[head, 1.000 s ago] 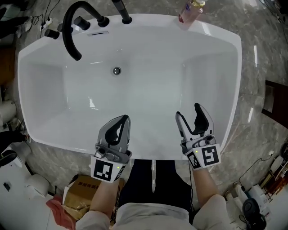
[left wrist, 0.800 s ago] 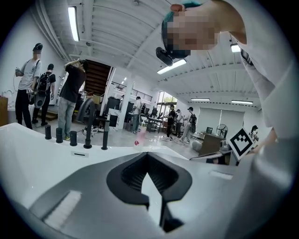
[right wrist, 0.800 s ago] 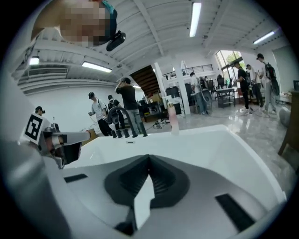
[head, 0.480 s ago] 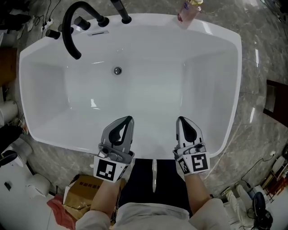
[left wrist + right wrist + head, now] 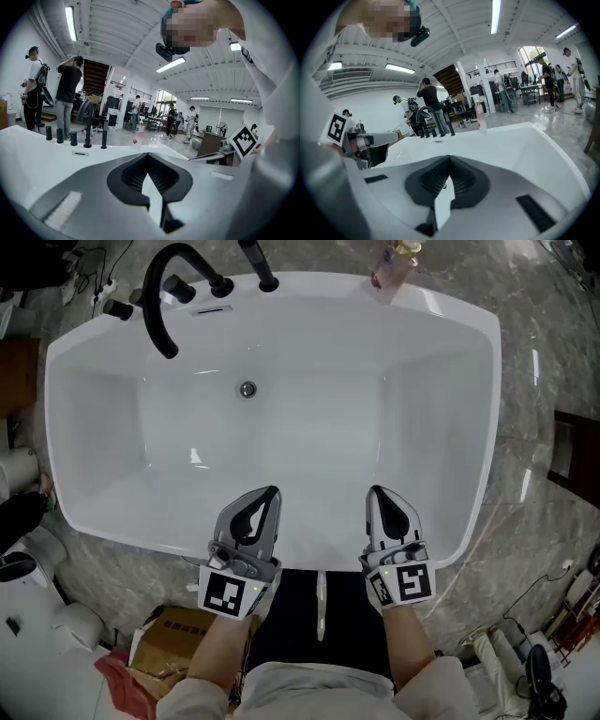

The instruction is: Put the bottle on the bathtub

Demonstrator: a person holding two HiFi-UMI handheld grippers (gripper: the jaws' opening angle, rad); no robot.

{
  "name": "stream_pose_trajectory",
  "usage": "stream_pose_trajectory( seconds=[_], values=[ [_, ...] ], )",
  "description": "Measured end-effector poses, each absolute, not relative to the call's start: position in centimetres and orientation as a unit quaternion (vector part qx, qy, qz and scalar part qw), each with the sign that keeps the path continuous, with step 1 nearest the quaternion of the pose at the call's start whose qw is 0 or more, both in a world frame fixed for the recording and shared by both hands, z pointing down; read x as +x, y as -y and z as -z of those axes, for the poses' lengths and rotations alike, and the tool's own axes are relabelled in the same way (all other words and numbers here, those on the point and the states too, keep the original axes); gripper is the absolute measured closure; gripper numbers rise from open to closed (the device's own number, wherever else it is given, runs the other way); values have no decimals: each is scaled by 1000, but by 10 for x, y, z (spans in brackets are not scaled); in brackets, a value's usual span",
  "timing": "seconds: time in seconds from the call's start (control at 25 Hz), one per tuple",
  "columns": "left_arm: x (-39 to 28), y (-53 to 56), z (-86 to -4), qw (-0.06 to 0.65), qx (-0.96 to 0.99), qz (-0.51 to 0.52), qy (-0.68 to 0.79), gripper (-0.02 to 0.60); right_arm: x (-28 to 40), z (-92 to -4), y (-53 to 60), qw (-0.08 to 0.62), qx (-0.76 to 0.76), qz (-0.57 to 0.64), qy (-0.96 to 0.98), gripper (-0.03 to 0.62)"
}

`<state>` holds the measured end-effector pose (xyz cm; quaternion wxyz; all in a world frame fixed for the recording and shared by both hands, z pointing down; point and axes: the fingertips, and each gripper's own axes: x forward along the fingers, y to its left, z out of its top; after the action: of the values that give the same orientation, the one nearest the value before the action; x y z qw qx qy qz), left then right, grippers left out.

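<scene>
A pink bottle [image 5: 393, 268] with a gold cap stands upright on the far rim of the white bathtub [image 5: 319, 279], right of the taps. It also shows small beyond the tub as the bottle [image 5: 136, 137] in the left gripper view and the bottle [image 5: 479, 116] in the right gripper view. My left gripper [image 5: 271, 492] and right gripper [image 5: 375, 491] hover side by side over the tub's near edge, far from the bottle. Both are shut and empty: the left gripper [image 5: 148, 154] and right gripper [image 5: 449, 158] show their jaws meeting at the tips.
A black arched faucet [image 5: 165, 292] and black taps [image 5: 220, 282] stand on the far left rim, and a drain [image 5: 247, 389] sits in the tub floor. A cardboard box [image 5: 169, 638] lies by my left leg. Several people [image 5: 68, 96] stand behind the tub.
The right gripper's jaws went from wide open to shut with nothing between them, and it drew back a little toward the tub's near edge. The left gripper stayed where it was.
</scene>
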<state>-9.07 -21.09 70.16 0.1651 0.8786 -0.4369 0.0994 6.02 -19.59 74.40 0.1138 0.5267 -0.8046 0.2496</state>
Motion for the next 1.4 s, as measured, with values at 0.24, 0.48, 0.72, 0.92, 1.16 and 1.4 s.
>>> stream_pose_trajectory(
  seconds=[0.24,0.48,0.72,0.92,1.16,1.4],
  values=[
    [-87,208,-666,149,882,-79,440,583,63,-709,188,87,530,-256,804,588],
    [-77,200,-586,131,887,-62,438,583,60,-630,177,54,516,-261,814,588],
    [-76,191,-509,88,895,-45,435,583,60,-546,173,22,512,-233,826,588],
    [-68,171,-456,66,900,-29,430,583,66,-485,165,16,509,-191,840,588],
    [-67,153,-411,55,902,-9,429,583,63,-427,151,1,498,-162,852,588],
    [-69,122,-386,56,900,1,433,583,51,-391,120,3,486,-135,863,588]
  ],
)
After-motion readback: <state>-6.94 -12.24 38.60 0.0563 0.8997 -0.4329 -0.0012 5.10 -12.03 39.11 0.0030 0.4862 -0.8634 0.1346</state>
